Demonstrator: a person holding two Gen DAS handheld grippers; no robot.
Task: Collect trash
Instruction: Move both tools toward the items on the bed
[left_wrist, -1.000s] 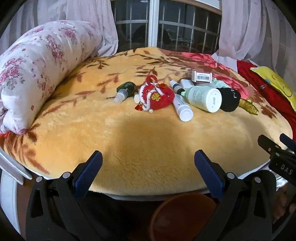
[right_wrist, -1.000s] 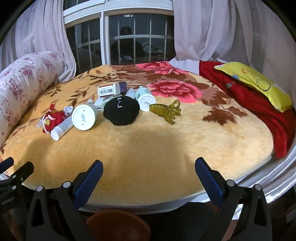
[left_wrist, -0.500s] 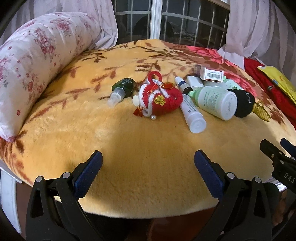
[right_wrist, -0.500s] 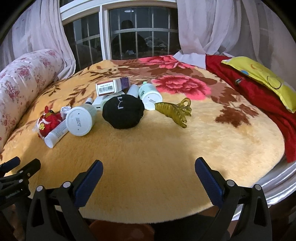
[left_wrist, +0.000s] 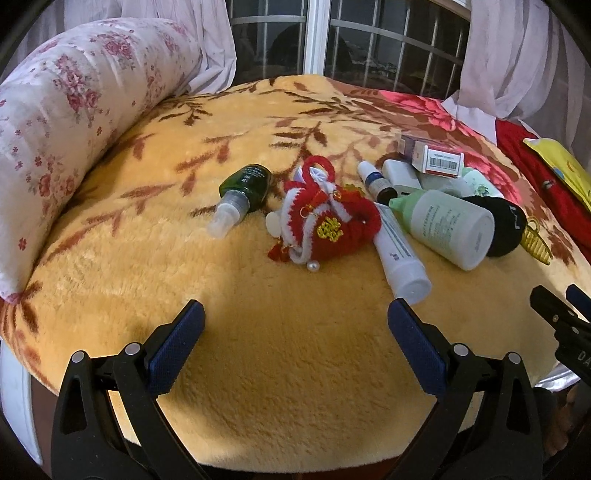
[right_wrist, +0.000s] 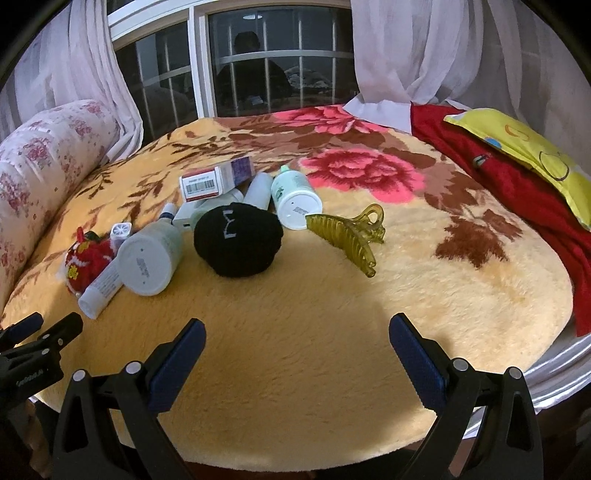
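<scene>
A row of loose items lies across a yellow flowered blanket (left_wrist: 295, 350). In the left wrist view I see a dark green spray bottle (left_wrist: 242, 194), a red knitted pouch (left_wrist: 325, 221), a white tube (left_wrist: 400, 254), a pale green bottle (left_wrist: 447, 227) and a barcode box (left_wrist: 436, 158). The right wrist view shows a black knitted ball (right_wrist: 238, 238), an amber hair claw (right_wrist: 351, 236), a second green bottle (right_wrist: 295, 197) and the barcode box (right_wrist: 214, 181). My left gripper (left_wrist: 295, 325) and right gripper (right_wrist: 295, 339) both hover open over the blanket's near edge, holding nothing.
A floral bolster (left_wrist: 62, 118) lines the left side. A red cloth (right_wrist: 509, 184) and a yellow pillow (right_wrist: 532, 155) lie at the right. Window bars (right_wrist: 258, 59) and sheer curtains (right_wrist: 424, 48) stand behind. Bare blanket (right_wrist: 424, 277) stretches between the grippers and the items.
Both grippers have moved forward and up over the blanket edge, closer to the items. The brown round container below the edge has dropped out of view. Jaws stayed open.
</scene>
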